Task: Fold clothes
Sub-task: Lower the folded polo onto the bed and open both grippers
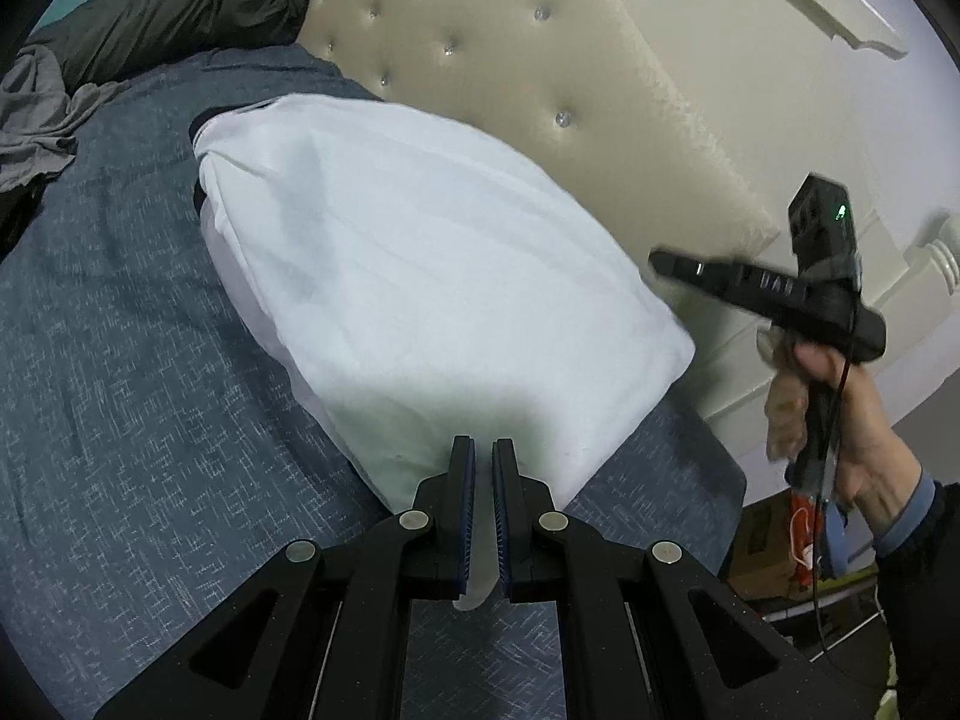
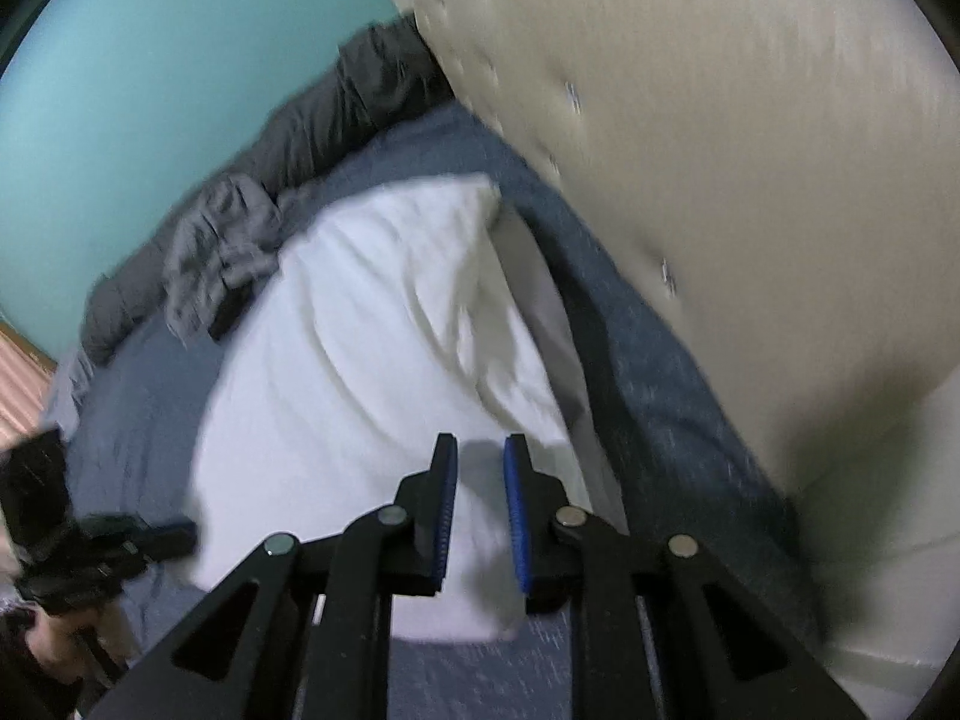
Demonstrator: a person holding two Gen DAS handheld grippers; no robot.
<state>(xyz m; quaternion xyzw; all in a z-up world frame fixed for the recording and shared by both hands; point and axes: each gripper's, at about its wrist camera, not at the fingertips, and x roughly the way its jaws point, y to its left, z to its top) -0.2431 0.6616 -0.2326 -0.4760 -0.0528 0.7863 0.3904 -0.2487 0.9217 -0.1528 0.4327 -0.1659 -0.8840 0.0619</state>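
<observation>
Your left tool (image 1: 483,450) is clamped on a corner of the white garment (image 1: 420,276) on the bed (image 1: 120,360); your right tool (image 2: 480,447) stands slightly apart, gripping nothing.

I note a cream tufted headboard (image 1: 540,78) with crystal studs along the bed's far edge, a blue-grey bedspread (image 1: 120,360), a teal wall (image 2: 150,60) behind, and a cardboard box (image 1: 762,546) beside the bed.

Soft, even indoor light on both my feeds.
My right view smears with motion blur; fisheye edges curve and go black.
</observation>
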